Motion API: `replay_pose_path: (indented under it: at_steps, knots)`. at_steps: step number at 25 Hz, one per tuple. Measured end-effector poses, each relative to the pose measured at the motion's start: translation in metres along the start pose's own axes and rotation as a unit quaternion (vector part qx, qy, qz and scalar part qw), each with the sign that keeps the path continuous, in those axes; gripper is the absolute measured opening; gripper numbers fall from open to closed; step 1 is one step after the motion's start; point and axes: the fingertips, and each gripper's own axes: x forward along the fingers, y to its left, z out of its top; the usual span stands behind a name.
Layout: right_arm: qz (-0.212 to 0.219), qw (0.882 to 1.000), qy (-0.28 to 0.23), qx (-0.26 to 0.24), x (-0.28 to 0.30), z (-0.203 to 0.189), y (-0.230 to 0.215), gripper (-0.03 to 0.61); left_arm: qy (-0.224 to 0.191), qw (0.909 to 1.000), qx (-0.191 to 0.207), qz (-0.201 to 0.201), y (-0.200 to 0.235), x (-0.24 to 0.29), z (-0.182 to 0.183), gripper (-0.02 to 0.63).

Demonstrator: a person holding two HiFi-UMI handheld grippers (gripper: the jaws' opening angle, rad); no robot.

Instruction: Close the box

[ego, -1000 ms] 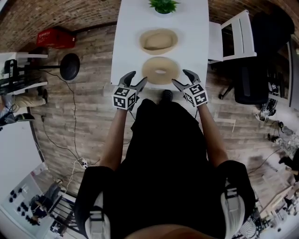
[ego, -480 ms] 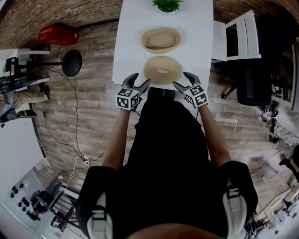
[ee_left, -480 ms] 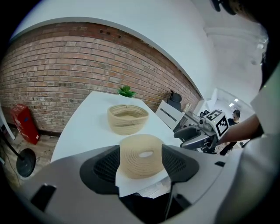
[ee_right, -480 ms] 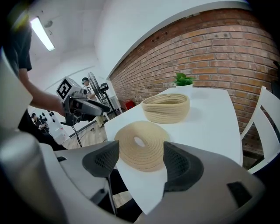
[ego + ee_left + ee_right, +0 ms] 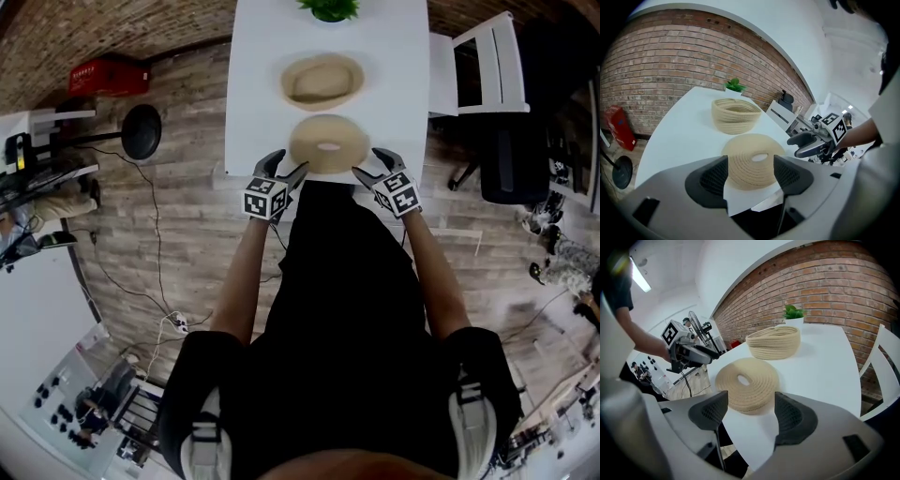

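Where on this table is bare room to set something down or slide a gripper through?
Bare table runs down both sides of the basket and lid; between them, only a narrow gap. The near edge is crowded: left gripper, jaws just opened wider, gripping nothing, and right gripper flank the lid. The plant takes the far end.

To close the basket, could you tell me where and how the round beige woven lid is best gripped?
Grip the round beige woven lid by its outer rim at opposite sides, left tool from its left, right tool from its right. It lies flat on the white table, so probably only the rim offers an edge; both open tools flank it.
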Motion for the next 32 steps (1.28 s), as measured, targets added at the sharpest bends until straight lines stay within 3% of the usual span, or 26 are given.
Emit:
replay_pose_path:
  at_steps: [7, 14, 19, 24, 32]
  knots:
    - [-0.003, 0.997, -0.015, 0.071, 0.014, -0.005, -0.004, 0.304, 0.013, 0.9994, -0.031, 0.001, 0.023, 0.018, -0.017, 0.305]
    - [-0.015, 0.985, -0.031, 0.17, 0.028, -0.016, -0.015, 0.288, 0.022, 0.9985, -0.05, -0.004, 0.037, 0.031, -0.026, 0.305]
    - [-0.018, 0.982, -0.021, 0.185, 0.036, -0.022, -0.016, 0.268, 0.039, 0.9979, -0.049, -0.013, 0.037, 0.044, -0.029, 0.305]
    - [-0.048, 0.982, -0.018, 0.181, 0.039, -0.019, -0.021, 0.216, 0.064, 0.9974, -0.025, 0.022, 0.039, 0.05, -0.033, 0.301]
    - [-0.052, 0.984, -0.005, 0.173, 0.04, -0.019, -0.021, 0.216, 0.084, 0.9962, -0.006, 0.022, 0.034, 0.052, -0.034, 0.281]
